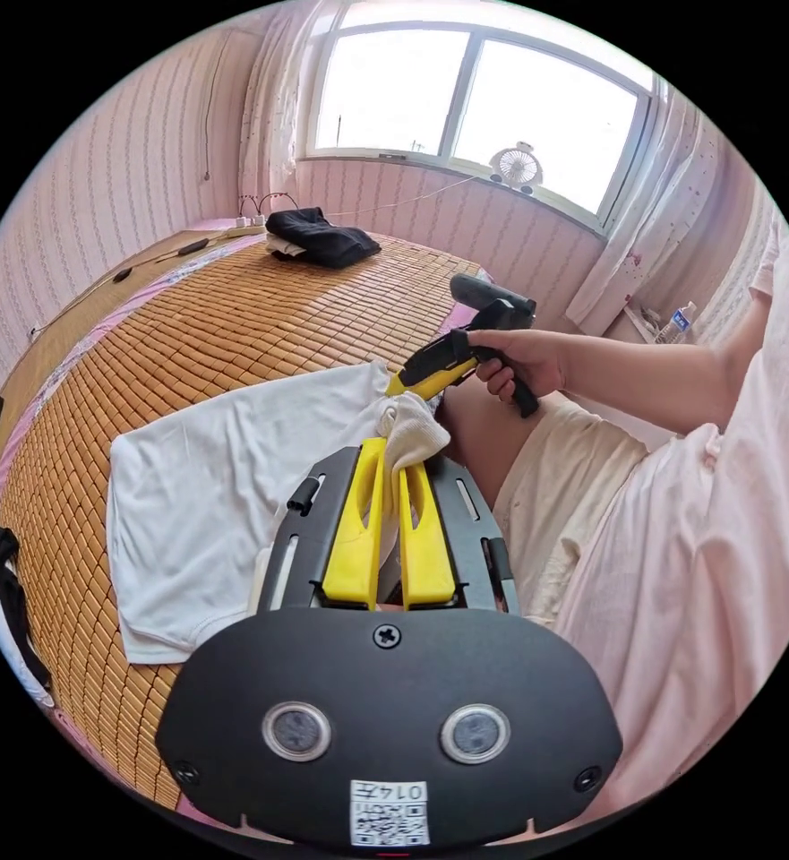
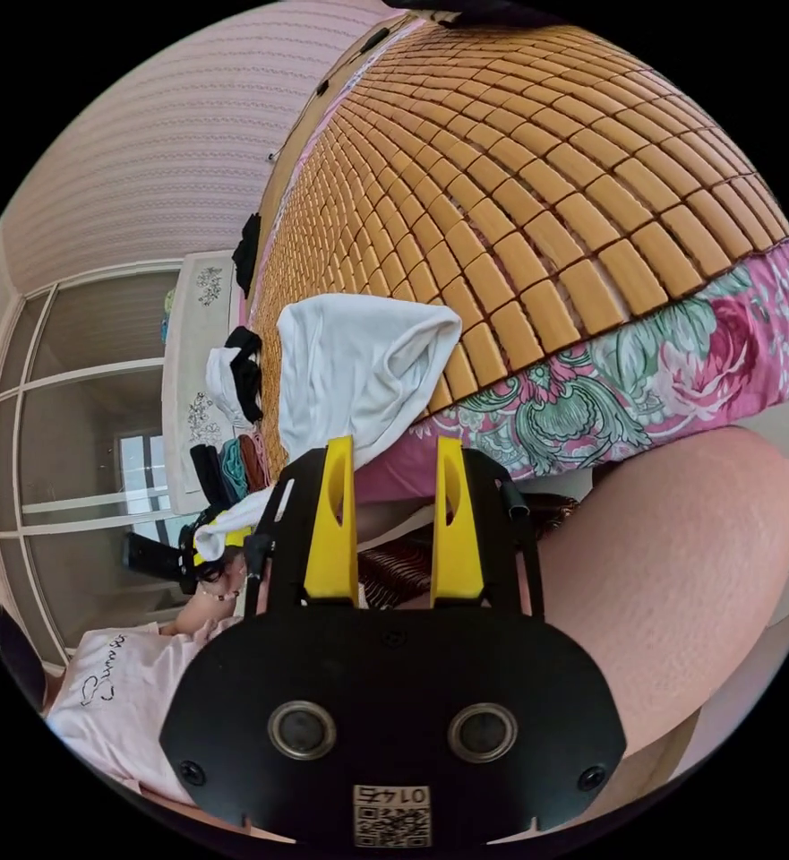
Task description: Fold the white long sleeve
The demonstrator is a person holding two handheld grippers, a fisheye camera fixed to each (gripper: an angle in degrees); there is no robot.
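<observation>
The white long sleeve [image 1: 206,484] lies spread on the bamboo mat [image 1: 233,313], folded partway over. In the left gripper view my left gripper [image 1: 392,448] is shut on a ribbed white cuff [image 1: 412,430] lifted off the garment's near corner. A hand holds my right gripper [image 1: 398,385] just beyond, its yellow tips touching the shirt's edge. In the right gripper view my right gripper [image 2: 394,443] stands open, the white long sleeve [image 2: 358,367] draped over the mat's edge just past its left jaw. The left gripper [image 2: 210,546] shows at lower left with white cloth in it.
A pile of black clothes [image 1: 322,235] sits at the mat's far end under the window, and more dark and white clothes [image 1: 0,573] lie at the left edge. The person's knee [image 2: 681,555] and the floral sheet [image 2: 663,367] border the bed's near edge.
</observation>
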